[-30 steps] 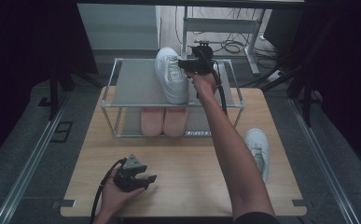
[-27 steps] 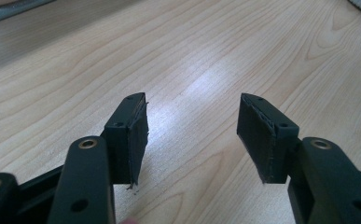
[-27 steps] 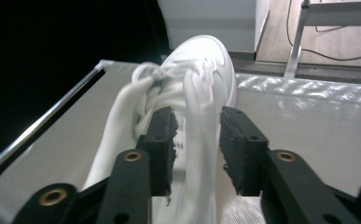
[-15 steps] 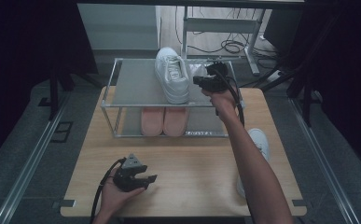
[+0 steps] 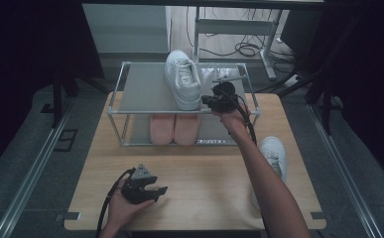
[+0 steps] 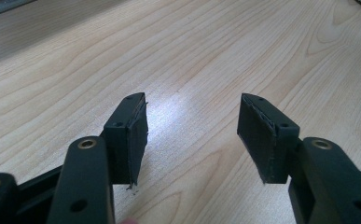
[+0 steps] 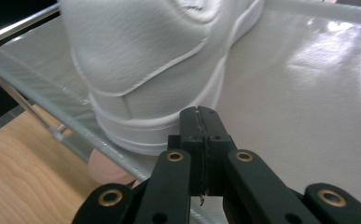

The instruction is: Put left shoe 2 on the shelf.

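Note:
A white sneaker (image 5: 183,79) stands on the top shelf of a metal-framed rack (image 5: 145,89), its heel toward the near edge. My right gripper (image 5: 208,101) hovers just right of that heel, over the shelf's front edge. In the right gripper view its jaws (image 7: 200,114) are shut with nothing between them, having just closed, and the sneaker's heel (image 7: 155,70) is right in front. A second white sneaker (image 5: 274,154) lies on the table at the right, partly behind the forearm. My left gripper (image 5: 155,191) rests near the table's front edge, open (image 6: 192,123) and empty.
A pair of pink shoes (image 5: 173,128) sits on the rack's lower shelf. The rack takes up the far half of the wooden table (image 5: 204,173). Floor rails run along both sides, and cables and a desk frame lie beyond the table.
My right gripper has drawn back from the sneaker's far side toward the shelf's near edge and sunk lower, with its jaws now shut. The sneaker stays on the shelf. The left gripper has not moved.

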`<state>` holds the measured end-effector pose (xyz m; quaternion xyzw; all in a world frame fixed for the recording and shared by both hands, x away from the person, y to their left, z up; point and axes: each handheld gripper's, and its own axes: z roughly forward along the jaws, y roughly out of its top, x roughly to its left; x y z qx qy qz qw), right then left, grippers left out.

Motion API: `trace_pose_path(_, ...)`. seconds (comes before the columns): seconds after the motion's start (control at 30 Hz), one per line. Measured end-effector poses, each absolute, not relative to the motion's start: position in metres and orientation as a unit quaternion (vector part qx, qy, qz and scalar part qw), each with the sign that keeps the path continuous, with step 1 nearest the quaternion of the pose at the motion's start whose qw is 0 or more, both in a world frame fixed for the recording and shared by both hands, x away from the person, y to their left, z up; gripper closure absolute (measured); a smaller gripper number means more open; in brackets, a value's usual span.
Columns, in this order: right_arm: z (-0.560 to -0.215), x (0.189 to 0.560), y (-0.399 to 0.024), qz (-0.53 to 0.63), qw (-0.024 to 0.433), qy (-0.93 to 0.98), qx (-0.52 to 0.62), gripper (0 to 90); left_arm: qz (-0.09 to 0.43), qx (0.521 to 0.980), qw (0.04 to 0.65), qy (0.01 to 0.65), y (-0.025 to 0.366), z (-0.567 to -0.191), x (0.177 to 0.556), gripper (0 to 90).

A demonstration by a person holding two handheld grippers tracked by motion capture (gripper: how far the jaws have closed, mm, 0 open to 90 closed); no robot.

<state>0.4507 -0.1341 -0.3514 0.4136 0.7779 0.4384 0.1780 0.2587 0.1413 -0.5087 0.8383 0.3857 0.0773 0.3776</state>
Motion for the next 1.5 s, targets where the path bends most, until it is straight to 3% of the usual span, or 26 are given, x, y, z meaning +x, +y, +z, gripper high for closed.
trace_pose_path(0.87,-0.35,0.442,-0.11,0.461,0.158,0.766,0.419,90.0,0.076,0.839,0.376,0.386,0.139,-0.51,0.259,43.1)
trace_pose_path(1.5,-0.354,0.44,-0.118,0.463,0.166,0.764,0.417,89.9,0.076,0.837,0.378,0.388,0.139,-0.511,0.259,43.1)
